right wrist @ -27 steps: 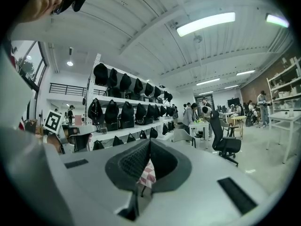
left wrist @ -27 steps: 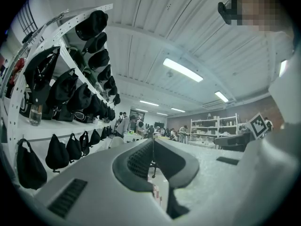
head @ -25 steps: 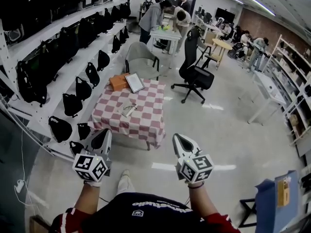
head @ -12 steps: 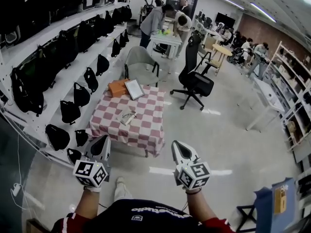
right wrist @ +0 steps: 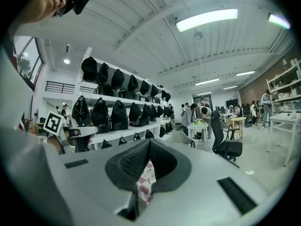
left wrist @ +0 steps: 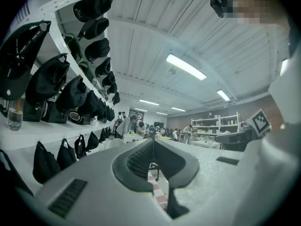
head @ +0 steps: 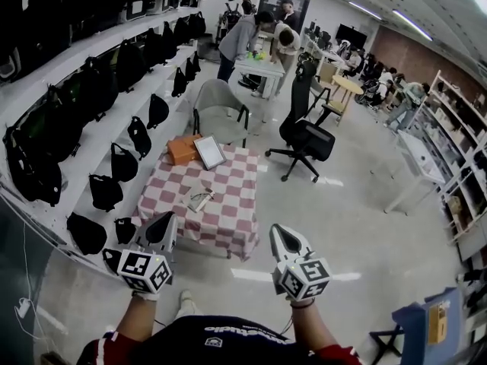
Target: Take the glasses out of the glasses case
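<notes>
Grippers held low in front of the person's body, head view. The left gripper (head: pixel 161 223) and the right gripper (head: pixel 280 232) are carried side by side, each with its marker cube toward the camera and its jaws pointed toward the checkered table (head: pixel 232 204). In the left gripper view, the jaws are seen pressed together at the tips, with nothing caught between them. Only a strip of red-and-white cloth is glimpsed through the hollow behind the tips. The same is shown in the right gripper view: tips touching, nothing gripped.

The glasses case (head: pixel 199 195) is seen as a pale oblong lying near the middle of the table, well apart from both grippers. Whether the glasses are inside it cannot be told at this size. At the table's far end, an orange object (head: pixel 185 149) and a framed board (head: pixel 211 152) are laid just beside each other. Black bags (head: pixel 123 161) are ranged on white shelves along the left.
</notes>
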Demonstrator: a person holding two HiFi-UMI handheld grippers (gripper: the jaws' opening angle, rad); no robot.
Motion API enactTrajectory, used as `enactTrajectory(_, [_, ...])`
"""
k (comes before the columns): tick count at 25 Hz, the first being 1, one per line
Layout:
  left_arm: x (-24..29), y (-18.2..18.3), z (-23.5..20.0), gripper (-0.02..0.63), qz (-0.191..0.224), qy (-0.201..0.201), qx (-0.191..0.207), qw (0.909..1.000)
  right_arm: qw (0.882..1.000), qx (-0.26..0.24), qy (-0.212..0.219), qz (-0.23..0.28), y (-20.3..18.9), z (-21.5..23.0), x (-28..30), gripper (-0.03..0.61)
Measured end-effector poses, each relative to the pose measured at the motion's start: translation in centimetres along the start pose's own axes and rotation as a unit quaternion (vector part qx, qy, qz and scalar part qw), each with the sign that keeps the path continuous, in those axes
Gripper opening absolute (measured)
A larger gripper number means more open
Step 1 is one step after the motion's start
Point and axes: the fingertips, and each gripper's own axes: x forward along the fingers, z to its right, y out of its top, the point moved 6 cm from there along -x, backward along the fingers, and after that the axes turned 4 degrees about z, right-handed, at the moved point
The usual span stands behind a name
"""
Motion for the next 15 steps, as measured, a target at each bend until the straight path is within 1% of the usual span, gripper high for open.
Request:
enactTrajectory(6, [3.2,0.6,-2.7,0.011,0.000,-0.014,0.000,0.9999,1.000,0.010,0.002,0.005,0.4,0.2,4.3,0.003])
enactTrajectory(15, [7.1,1.6,-7.5,0.011,-0.007,-0.033,-0.004,0.9994,1.000,0.009,-0.001,-0.009,1.1,-0.7,10.6,0.003])
